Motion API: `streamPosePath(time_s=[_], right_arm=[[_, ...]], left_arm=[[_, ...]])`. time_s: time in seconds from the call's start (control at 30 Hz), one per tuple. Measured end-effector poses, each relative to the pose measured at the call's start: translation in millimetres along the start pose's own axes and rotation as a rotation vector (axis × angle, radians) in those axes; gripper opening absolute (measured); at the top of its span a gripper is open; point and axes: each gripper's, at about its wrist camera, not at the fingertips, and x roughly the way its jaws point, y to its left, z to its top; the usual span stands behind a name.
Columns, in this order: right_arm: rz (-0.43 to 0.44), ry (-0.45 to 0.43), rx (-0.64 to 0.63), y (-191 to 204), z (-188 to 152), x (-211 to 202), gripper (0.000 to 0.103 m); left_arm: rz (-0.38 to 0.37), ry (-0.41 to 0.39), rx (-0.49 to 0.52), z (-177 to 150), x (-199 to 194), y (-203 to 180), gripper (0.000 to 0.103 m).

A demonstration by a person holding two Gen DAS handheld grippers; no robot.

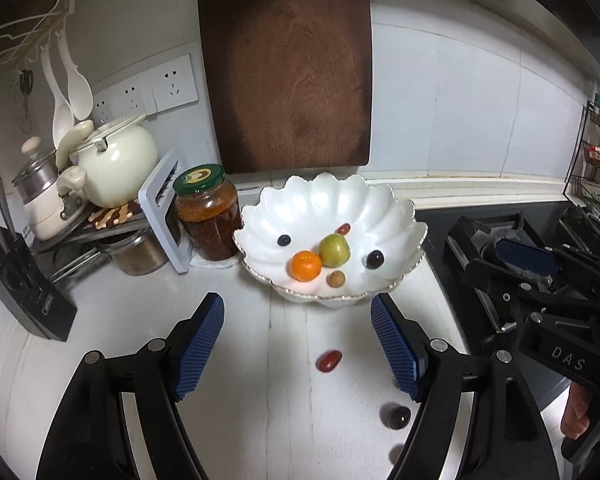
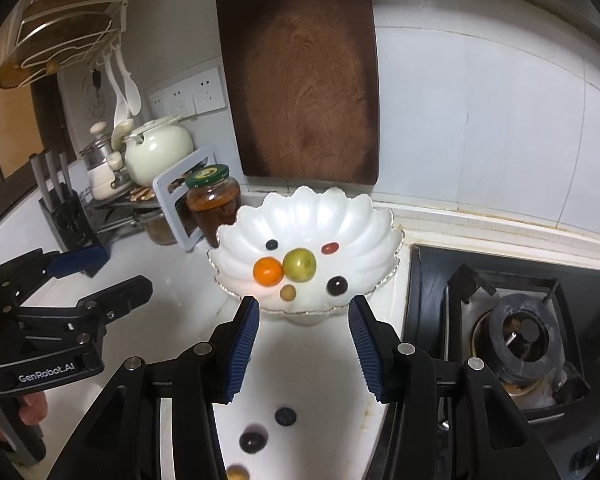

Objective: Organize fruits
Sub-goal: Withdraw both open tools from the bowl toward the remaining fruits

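A white scalloped bowl [image 1: 328,196] [image 2: 320,212] holds an orange [image 1: 306,266], a green fruit [image 1: 334,250], a blueberry [image 1: 284,240], a red date [image 1: 343,229], a dark grape [image 1: 375,259] and a small brown longan [image 1: 335,279]. On the counter in front of it lie a red date [image 1: 331,361], a dark grape [image 1: 398,416] [image 2: 253,441], a blueberry [image 2: 285,416] and a longan [image 2: 236,472]. My left gripper [image 1: 298,344] is open and empty above the loose date. My right gripper [image 2: 304,344] is open with a narrower gap, empty, just short of the bowl.
A dark wooden cutting board [image 1: 288,72] leans on the tiled wall behind the bowl. A jar [image 1: 208,212], a white rack and a kettle [image 1: 116,160] crowd the left. A gas stove [image 2: 516,328] lies to the right. A knife block [image 2: 68,216] stands far left.
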Motion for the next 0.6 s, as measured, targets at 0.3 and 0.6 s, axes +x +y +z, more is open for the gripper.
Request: streamPosePath(time_s=[0.3, 0.6], right_arm=[[0.019, 0.046, -0.001, 1, -18, -4, 0.048], [0.025, 0.129, 0.026, 5, -41, 8, 0.048]], left_arm=[[-0.008, 0.041, 0.004, -21, -2, -3, 0.076], [-0.043, 0.103, 0.042, -43, 12, -3, 0.076]])
